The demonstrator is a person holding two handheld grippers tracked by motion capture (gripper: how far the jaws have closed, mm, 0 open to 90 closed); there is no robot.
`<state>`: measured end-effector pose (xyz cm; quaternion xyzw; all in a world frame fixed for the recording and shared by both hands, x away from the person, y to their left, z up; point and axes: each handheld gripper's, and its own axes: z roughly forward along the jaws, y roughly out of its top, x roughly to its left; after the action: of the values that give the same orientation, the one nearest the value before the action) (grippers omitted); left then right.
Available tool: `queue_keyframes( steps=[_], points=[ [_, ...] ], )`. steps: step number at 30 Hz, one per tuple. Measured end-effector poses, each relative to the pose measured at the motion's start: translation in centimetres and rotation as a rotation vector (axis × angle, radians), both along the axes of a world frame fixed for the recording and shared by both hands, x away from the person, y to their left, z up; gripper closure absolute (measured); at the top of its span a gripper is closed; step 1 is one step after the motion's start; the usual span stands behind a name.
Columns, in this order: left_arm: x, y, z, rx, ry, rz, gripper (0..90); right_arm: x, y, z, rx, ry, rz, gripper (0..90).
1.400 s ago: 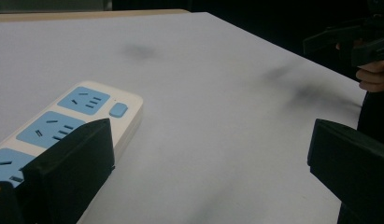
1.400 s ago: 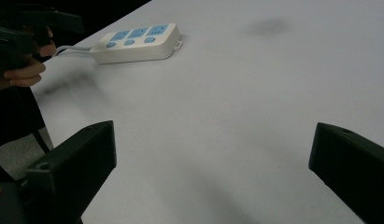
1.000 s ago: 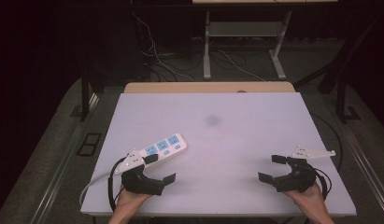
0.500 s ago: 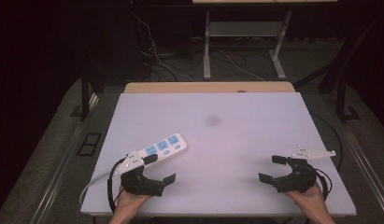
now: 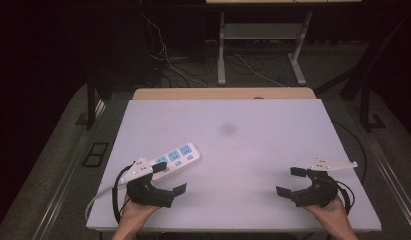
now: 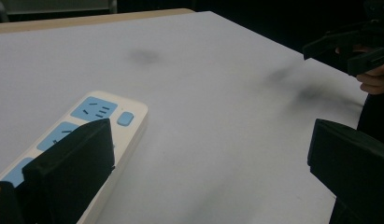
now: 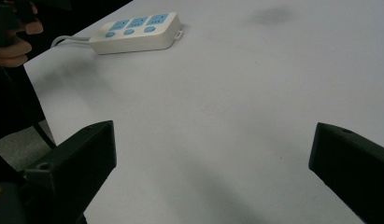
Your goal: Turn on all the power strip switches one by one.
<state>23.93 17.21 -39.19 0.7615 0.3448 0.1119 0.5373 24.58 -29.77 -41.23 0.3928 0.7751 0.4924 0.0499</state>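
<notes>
A white power strip [image 5: 175, 156] with blue sockets lies on the white table [image 5: 243, 115], near its front left. My left gripper [image 5: 170, 178] rests open at the strip's near end. In the left gripper view its left jaw overlaps the power strip [image 6: 96, 112], and nothing lies between the jaws of the left gripper [image 6: 210, 144]. My right gripper [image 5: 288, 181] rests open at the front right with bare table between its jaws. In the right gripper view the right gripper [image 7: 213, 149] faces the power strip [image 7: 138, 32] far off.
The strip's grey cable [image 5: 100, 195] runs off the table's front left edge. A dark smudge [image 5: 227, 129] marks the tabletop's middle. Behind the table stand a wooden ledge [image 5: 223, 93], a metal frame [image 5: 258, 35] and loose floor cables [image 5: 168, 65].
</notes>
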Motion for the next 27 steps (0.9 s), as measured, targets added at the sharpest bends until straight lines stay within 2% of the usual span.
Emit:
queue_keyframes(
  steps=[12,18,27],
  points=[
    [0.7,1.0,1.0,0.027,0.019,-0.002,0.0,0.0,-0.1,-0.1,-0.003,0.006,-0.003,0.6],
    [1.1,1.7,1.4,0.026,0.028,0.005,0.0,0.1,-0.1,-0.2,-0.005,0.006,-0.003,0.6],
    [1.8,2.7,2.0,0.061,0.034,0.017,0.0,0.1,-0.1,-0.3,-0.006,0.008,-0.005,0.6]
  ],
)
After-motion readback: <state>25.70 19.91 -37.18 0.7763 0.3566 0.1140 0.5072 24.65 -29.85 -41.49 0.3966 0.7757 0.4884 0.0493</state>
